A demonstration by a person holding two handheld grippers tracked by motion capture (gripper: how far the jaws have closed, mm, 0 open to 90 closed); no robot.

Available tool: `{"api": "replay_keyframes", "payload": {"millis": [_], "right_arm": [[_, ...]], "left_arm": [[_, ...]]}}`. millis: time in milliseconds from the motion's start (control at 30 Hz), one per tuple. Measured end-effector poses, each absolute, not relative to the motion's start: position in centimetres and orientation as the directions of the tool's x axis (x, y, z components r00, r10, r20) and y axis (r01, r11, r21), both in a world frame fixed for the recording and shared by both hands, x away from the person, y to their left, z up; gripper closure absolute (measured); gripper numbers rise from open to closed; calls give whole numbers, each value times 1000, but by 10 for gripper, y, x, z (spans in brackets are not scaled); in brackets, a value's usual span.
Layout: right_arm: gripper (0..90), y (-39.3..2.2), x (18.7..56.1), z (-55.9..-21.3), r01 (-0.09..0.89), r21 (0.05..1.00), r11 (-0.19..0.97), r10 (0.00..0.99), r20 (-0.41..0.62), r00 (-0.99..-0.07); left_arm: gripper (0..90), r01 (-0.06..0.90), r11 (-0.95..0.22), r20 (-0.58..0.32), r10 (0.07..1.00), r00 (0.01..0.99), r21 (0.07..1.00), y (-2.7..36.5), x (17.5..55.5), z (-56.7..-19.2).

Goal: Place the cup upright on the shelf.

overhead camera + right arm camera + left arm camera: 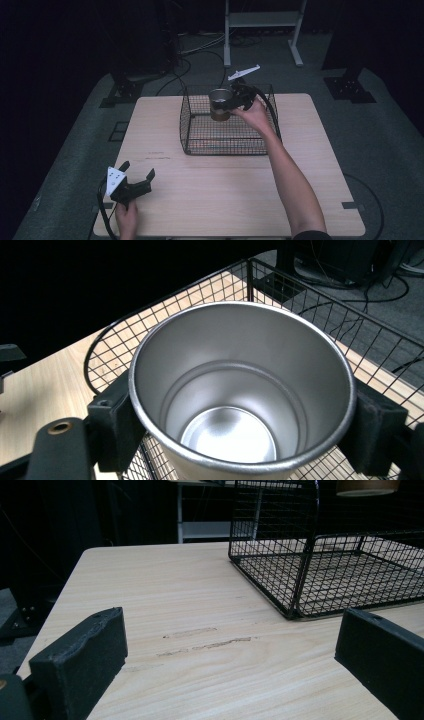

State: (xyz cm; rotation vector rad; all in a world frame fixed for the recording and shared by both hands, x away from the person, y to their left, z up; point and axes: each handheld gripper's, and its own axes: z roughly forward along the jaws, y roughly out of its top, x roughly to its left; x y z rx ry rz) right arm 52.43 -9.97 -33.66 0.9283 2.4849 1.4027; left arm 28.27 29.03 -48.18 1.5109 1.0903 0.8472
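A metal cup (219, 103) with a brownish outside is held upright above the black wire basket (195, 145) at the table's far middle. My right gripper (231, 102) is shut on the cup, its jaws pressing both sides of the rim. In the right gripper view the cup (240, 390) is empty, shiny steel inside, with the basket's mesh (125, 340) below it. My left gripper (136, 171) stands open low over the table's near left corner, nothing between its jaws. From the left gripper view, the basket (310, 575) lies ahead to the right, with the cup's base (367, 487) above it.
The wooden table (225, 200) is bare around the basket and has faint scratch marks (210, 642) ahead of the left gripper. Beyond the table are cables on the floor (200, 47), a white stand (262, 20) and black stand bases (350, 87).
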Motion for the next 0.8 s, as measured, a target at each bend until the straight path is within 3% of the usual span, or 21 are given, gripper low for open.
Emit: {"api": "replay_keyframes", "payload": {"millis": [800], "right_arm": [[176, -93, 541, -379, 498, 729, 470, 603, 148, -784]], "left_arm": [[0, 206, -31, -42, 941, 337, 978, 291, 283, -482]]}}
